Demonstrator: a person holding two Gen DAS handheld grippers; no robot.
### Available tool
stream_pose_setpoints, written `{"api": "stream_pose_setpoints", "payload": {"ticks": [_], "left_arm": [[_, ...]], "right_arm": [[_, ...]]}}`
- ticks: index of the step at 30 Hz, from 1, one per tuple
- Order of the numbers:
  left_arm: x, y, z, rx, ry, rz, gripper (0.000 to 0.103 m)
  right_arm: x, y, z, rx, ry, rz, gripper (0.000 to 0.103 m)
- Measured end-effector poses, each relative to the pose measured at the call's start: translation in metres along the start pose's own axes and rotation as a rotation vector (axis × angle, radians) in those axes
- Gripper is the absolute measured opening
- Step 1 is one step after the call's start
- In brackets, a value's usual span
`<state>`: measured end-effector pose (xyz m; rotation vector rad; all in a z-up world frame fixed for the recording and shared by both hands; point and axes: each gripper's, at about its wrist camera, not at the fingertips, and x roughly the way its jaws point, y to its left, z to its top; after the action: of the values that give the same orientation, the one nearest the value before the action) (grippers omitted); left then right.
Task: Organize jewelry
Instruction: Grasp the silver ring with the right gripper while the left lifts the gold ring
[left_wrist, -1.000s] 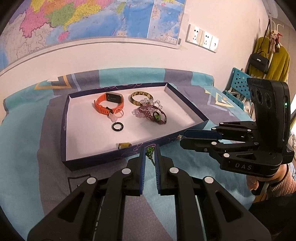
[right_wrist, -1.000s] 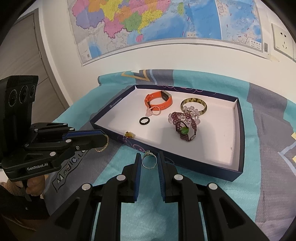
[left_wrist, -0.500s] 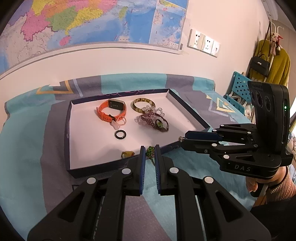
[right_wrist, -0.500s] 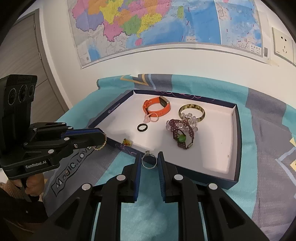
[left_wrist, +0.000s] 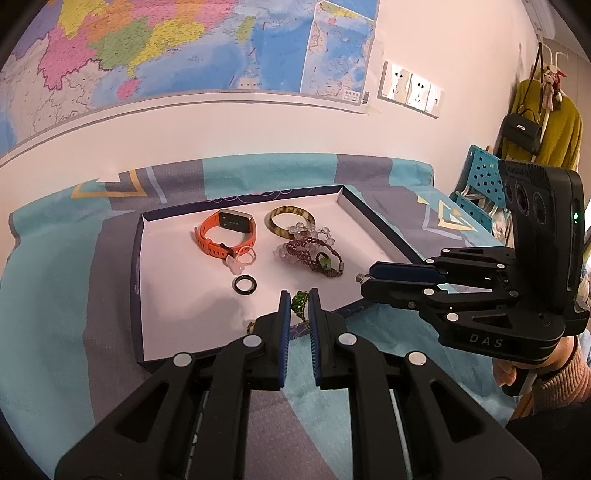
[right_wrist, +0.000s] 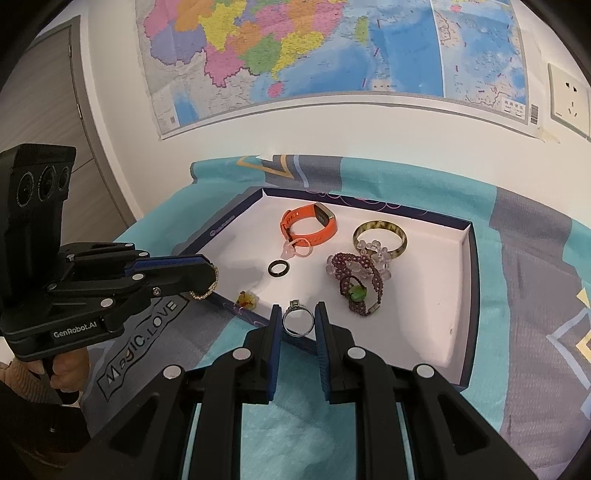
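Both tongs clamp jewelry: silver ring (right_wrist: 297, 322) right, green chain (left_wrist: 298, 303) left.

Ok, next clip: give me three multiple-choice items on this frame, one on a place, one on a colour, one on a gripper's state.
1. Where does the black ring lie?
A. on the cloth outside the tray
B. on the tray floor, in front of the watch
C. inside the bangle

2. What colour is the watch strap?
A. orange
B. blue
C. white

3. What is the right gripper doing?
A. standing wide open, holding nothing
B. clamped on the tray wall
C. shut on a silver ring

Answers:
1 B: the black ring sits on the white floor of the tray, nearer the camera than the watch and apart from the bangle.
2 A: the band is bright orange in both views.
3 C: the silver ring is pinched between the blue pads in the right wrist view.
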<state>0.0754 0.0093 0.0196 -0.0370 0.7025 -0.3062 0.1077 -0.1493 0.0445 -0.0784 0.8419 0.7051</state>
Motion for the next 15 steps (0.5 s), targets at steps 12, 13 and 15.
{"api": "stream_pose_setpoints", "payload": {"ticks": [12, 13, 15], "left_arm": [[0.0042, 0.0005, 0.0036, 0.000, 0.000, 0.004, 0.010], [0.0045, 0.0002, 0.0038, 0.000, 0.001, 0.004, 0.010], [0.0050, 0.0007, 0.0039, -0.001, 0.001, 0.006, 0.010]], "right_arm": [[0.0043, -0.0057, 0.0059, 0.005, -0.002, -0.004, 0.016], [0.0045, -0.0057, 0.0058, 0.004, -0.001, -0.005, 0.016], [0.0057, -0.0069, 0.0073, 0.006, 0.000, -0.007, 0.016]]}}
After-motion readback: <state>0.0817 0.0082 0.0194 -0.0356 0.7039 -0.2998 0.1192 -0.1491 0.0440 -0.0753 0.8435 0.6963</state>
